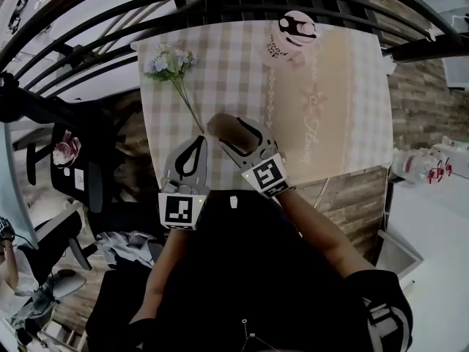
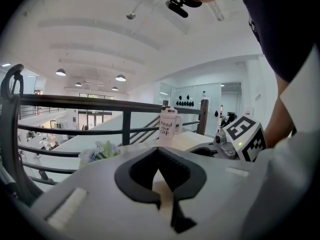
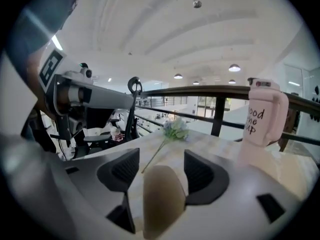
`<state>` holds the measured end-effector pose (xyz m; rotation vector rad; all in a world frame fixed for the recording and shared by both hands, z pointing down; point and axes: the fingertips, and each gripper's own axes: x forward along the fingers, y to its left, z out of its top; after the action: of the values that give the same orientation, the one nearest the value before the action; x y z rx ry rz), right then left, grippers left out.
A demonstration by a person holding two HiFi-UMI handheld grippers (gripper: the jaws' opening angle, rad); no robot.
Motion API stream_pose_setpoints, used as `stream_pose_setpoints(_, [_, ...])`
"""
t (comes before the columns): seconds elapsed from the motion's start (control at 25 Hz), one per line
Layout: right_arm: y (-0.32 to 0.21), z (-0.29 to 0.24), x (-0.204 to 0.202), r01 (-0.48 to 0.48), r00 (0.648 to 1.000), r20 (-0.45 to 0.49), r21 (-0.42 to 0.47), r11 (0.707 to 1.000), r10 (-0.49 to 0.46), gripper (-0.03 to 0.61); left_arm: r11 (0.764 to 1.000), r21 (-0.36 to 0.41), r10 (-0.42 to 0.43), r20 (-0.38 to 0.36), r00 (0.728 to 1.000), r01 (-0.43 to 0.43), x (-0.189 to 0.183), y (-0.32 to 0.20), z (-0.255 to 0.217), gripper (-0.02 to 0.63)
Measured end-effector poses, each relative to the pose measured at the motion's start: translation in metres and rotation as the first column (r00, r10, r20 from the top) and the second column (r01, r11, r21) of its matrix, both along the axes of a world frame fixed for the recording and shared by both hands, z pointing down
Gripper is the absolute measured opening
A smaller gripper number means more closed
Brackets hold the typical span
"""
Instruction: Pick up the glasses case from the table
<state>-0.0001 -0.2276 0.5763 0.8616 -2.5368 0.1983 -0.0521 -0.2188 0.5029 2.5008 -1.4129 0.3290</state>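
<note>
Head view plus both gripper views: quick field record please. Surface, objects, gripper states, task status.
surface: table with a checked cloth, beside a railing
right gripper: open, jaws either side of the glasses case, not clamped
left gripper: shut, empty, next to the right gripper
glasses case: tan, appears to rest on the table near its near edge
cup: pink, upright, far side
flower sprig: lying on the cloth, far left
status: glasses case not lifted yet
</note>
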Motion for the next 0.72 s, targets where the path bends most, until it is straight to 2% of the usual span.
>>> stream_pose_setpoints(0.2, [0.001,0.027,0.004,0.041,0.996,-0.07,-0.089,0.995,-0.047,0.277,0.999,0.016,0.031,0.034,0.999,-0.032,0.008,-0.005,0.014,0.009])
stream_pose_setpoints(0.72, [0.004,0.074,0.009,0.13,0.936,-0.275,-0.305,0.943,-0.218,0.342,0.996,-0.093,-0.001,0.075,0.997,0.008,0.01,-0.008,0.045,0.009])
